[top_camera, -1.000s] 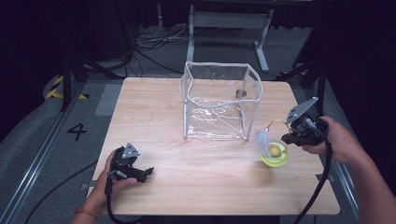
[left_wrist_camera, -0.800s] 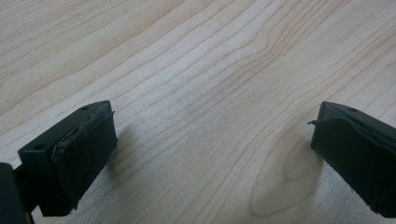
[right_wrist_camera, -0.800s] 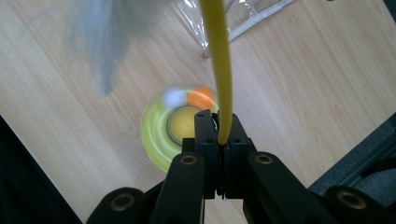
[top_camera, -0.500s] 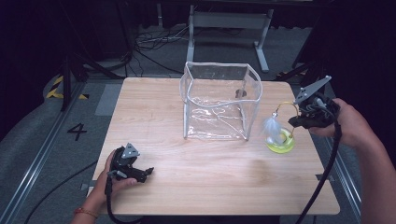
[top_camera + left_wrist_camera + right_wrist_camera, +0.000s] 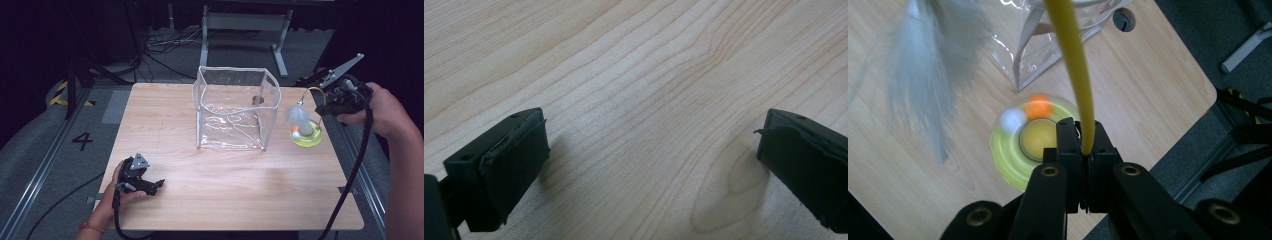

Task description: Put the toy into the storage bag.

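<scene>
A yellow-green round cat toy (image 5: pixel 306 135) with an orange ball (image 5: pixel 1039 106) and a white ball (image 5: pixel 1011 118) in its track hangs just over the table's right edge. A yellow wire (image 5: pixel 1073 60) rises from it and carries a white feather (image 5: pixel 296 114). My right gripper (image 5: pixel 336 102) is shut on that wire (image 5: pixel 317 91), and its jaws press together around the wire's lower part in the right gripper view. My left gripper (image 5: pixel 156 184) rests low at the table's front left, jaws wide apart over bare wood (image 5: pixel 649 125).
A clear plastic open-topped bag (image 5: pixel 235 107) stands upright at the table's middle back, just left of the toy. The wooden table (image 5: pixel 210 200) ends close behind the toy on the right. Metal frame legs (image 5: pixel 277 45) and cables lie on the floor beyond.
My right gripper has lifted and moved right and back, carrying the toy by its wire from the tabletop towards the right edge. The feather swings. The left gripper has stayed put.
</scene>
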`<control>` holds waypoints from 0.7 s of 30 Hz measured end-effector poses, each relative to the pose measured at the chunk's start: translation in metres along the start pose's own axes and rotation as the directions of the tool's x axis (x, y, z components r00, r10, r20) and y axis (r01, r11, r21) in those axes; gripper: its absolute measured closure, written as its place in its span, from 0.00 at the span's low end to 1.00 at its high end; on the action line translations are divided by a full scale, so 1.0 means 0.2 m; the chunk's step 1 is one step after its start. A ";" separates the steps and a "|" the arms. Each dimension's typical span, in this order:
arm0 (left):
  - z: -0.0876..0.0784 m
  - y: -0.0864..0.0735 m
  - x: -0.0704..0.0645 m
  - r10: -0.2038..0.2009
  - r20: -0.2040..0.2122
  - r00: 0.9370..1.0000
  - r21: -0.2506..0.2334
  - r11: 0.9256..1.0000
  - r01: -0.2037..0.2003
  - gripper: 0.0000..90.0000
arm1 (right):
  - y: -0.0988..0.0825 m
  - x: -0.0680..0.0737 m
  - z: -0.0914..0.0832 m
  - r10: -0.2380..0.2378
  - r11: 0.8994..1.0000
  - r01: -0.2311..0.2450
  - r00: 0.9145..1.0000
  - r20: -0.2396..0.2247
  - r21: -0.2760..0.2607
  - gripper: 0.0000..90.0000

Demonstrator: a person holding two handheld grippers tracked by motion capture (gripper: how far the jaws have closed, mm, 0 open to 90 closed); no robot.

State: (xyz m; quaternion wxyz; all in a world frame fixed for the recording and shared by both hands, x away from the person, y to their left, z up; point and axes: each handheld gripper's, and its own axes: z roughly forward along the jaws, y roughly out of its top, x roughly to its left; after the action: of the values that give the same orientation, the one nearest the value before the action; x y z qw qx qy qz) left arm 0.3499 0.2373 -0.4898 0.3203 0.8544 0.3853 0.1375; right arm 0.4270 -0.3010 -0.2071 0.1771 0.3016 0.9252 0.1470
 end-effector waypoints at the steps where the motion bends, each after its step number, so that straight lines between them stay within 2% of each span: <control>1: 0.00 0.00 0.00 0.000 0.000 1.000 0.000 1.000 0.000 0.01 | 0.01 -0.02 -0.02 0.003 1.000 -0.003 1.000 0.007 0.000 0.98; 5: 0.00 0.00 0.00 -0.001 0.000 1.000 0.000 1.000 0.001 0.01 | 0.06 -0.06 -0.07 0.005 1.000 -0.005 0.999 0.033 0.003 0.98; 13: 0.00 0.00 0.00 -0.003 0.001 1.000 -0.001 1.000 0.003 0.01 | 0.16 -0.12 -0.19 0.025 0.998 -0.021 0.996 0.082 -0.052 0.98; 21: 0.00 0.00 0.00 -0.002 0.002 1.000 -0.001 1.000 0.002 0.01 | 0.29 -0.12 -0.24 0.003 0.999 0.003 0.994 0.112 -0.052 0.98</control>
State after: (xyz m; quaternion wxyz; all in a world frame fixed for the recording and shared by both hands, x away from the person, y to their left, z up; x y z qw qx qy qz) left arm 0.3498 0.2372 -0.4898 0.3211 0.8541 0.3857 0.1367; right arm 0.4541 -0.2794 -0.1359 0.2364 0.3047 0.9097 0.1537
